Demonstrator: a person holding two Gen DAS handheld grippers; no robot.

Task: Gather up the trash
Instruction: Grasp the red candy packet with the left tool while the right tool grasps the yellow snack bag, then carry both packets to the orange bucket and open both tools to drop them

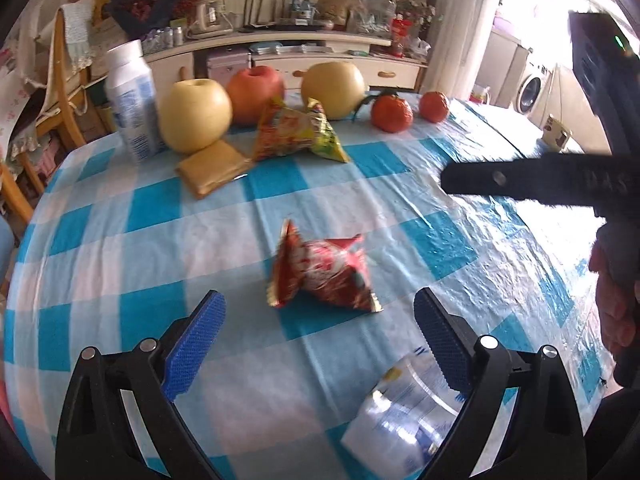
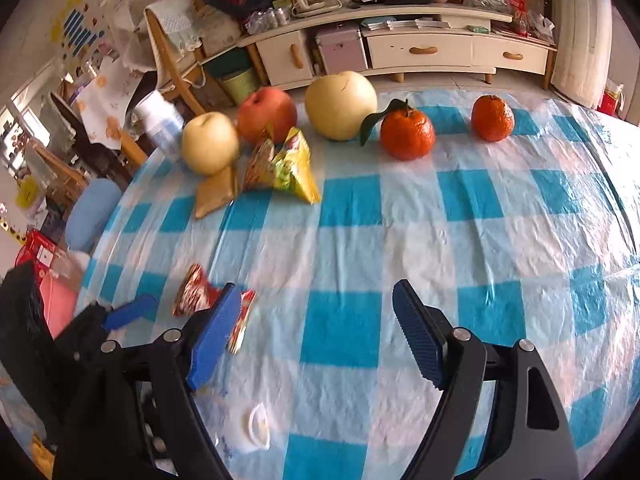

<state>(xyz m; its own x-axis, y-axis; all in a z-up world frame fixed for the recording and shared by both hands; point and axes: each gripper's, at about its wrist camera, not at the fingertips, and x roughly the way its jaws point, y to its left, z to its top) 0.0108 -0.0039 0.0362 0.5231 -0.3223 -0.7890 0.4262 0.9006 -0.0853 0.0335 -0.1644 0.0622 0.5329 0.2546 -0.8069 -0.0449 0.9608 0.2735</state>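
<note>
Both grippers gape over blue-checked tablecloth before a cluttered sideboard.

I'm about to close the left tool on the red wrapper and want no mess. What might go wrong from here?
1. The red wrapper lies ahead of the open left tool, so closing now may miss it.
2. A clear plastic bottle lies beside the tool's right finger and may get knocked.
3. The loose, wrinkled tablecloth could snag and tug the fruit.
</note>
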